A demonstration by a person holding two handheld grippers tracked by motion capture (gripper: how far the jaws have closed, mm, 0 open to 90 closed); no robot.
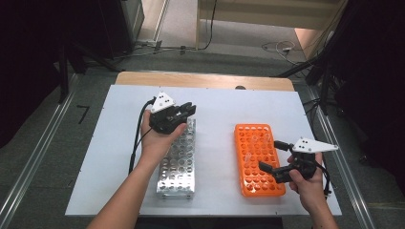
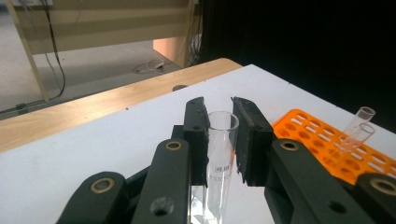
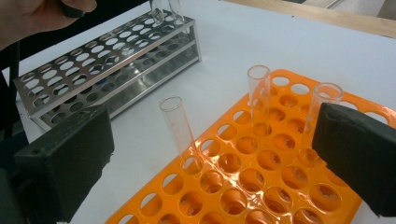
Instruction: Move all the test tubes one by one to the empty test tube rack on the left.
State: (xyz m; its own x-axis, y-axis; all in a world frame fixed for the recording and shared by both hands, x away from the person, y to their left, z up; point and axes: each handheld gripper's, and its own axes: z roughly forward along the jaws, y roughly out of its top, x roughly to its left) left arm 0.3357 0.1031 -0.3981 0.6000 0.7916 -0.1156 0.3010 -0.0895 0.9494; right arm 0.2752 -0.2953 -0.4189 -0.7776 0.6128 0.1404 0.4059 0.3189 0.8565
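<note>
The left hand-held gripper (image 2: pixel 219 140) clamps a glass tube (image 2: pixel 219 154) over the far steel rack (image 1: pixel 179 160); the right hand-held gripper (image 1: pixel 271 160) gapes beside the orange rack (image 1: pixel 258 160).

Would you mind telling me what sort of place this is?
Probably a lab-style recording bench: glass test tubes, an orange rack and a metal rack on a white table.

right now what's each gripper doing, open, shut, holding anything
Left gripper: closed on a clear test tube, over the far end of the metal rack.
Right gripper: open, holding nothing, at the orange rack.
</note>
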